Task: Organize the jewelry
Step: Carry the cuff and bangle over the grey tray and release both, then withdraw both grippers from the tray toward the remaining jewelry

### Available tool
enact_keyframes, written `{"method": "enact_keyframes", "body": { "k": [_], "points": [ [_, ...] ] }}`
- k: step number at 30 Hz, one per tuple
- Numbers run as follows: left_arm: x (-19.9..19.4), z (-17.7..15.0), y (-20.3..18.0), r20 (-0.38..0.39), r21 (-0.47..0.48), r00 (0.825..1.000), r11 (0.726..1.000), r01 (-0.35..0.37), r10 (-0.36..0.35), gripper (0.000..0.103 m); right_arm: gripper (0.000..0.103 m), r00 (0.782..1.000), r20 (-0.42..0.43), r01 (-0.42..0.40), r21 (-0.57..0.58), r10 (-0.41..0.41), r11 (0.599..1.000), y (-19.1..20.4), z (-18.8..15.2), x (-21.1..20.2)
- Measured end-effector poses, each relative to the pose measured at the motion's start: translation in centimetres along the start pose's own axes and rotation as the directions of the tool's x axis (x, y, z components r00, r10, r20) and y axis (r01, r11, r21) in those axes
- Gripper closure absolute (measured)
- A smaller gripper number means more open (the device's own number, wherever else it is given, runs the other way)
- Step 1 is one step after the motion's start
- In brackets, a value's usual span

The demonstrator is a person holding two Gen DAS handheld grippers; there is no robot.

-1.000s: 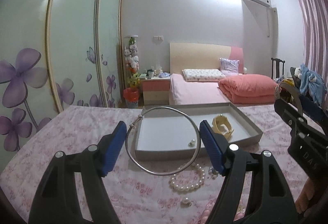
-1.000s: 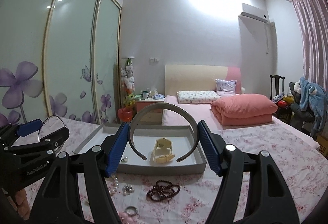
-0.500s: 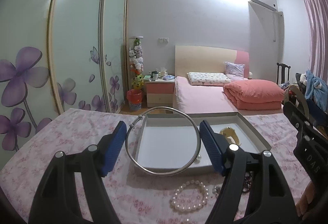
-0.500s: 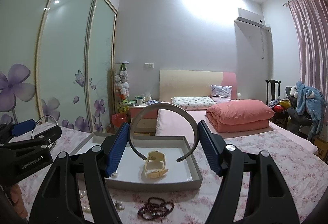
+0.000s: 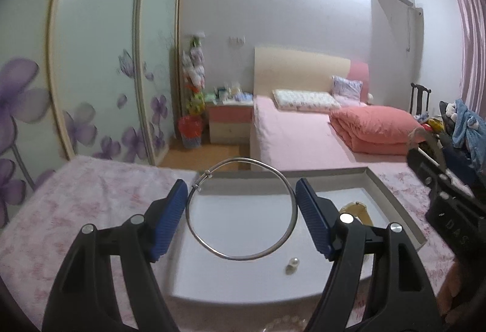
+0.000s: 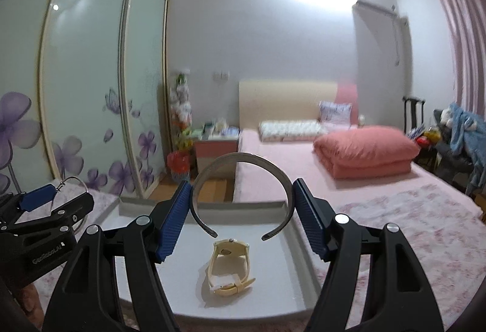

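Writing: the left gripper's (image 6: 45,204) black body reads "GenRobot.AI" in the right wrist view; the right gripper's (image 5: 425,162) side shows "DAS" in the left wrist view, rest unreadable. Nearest in the left wrist view, a bit of a pearl bracelet (image 5: 285,324) at the bottom edge, on the pink floral cloth (image 5: 76,210) of the desk. Left gripper (image 5: 241,204) jaws, blue ribbed pads, are clamped across a thin silver bangle (image 5: 243,256) w/ a small clasp at upper left, held upright over the shallow grey tray (image 5: 391,195). Right gripper (image 6: 241,204) jaws grip a grey headband (image 6: 243,157), arch up, open ends pointing down over the tray (image 6: 300,235). In the tray: a cream wristwatch (image 6: 229,268) lying on its side under the headband, and a small pearl (image 5: 292,263) on the white floor below the bangle. Vs 1 s ago: both grippers have come fwd; the tray now fills the lower frame under each, and the loose pearls and dark bead bracelet seen in front of it have dropped out of view, bar the pearl bracelet's edge. Grips unchanged. Beyond: a bed w/ pink sheet (image 6: 303,150), folded coral quilt (image 6: 364,153), sliding doors w/ purple flowers (image 5: 91,74).
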State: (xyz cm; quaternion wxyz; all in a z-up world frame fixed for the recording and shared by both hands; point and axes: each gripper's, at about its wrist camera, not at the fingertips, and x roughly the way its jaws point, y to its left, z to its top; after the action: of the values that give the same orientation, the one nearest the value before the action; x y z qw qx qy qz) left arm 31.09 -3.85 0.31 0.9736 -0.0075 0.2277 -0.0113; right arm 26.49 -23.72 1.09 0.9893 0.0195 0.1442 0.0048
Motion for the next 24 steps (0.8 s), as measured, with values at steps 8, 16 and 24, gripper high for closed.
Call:
{"method": "enact_keyframes", "body": {
  "k": [8,16,24],
  "points": [
    [6.6,-0.7,-0.2,-0.196,-0.019,0.979,0.999,0.05,-0.053,0.032,0.035,0.954,-0.287,-0.06,0.083,0.082,0.995,-0.6,-1.6,6.2],
    [9.0,-2.0,-0.2,-0.275,-0.023,0.959,0.997,0.069,-0.073,0.031,0.03,0.912,-0.386,-0.093,0.131,0.137,0.987,-0.6,-2.4,7.8],
    [6.1,-1.4,1.6,-0.257,-0.05,0.964,0.997,0.057,-0.068,0.026,0.029,0.934,-0.33,-0.101,0.123,0.137,0.987,-1.0,-0.8,4.6]
  ]
}}
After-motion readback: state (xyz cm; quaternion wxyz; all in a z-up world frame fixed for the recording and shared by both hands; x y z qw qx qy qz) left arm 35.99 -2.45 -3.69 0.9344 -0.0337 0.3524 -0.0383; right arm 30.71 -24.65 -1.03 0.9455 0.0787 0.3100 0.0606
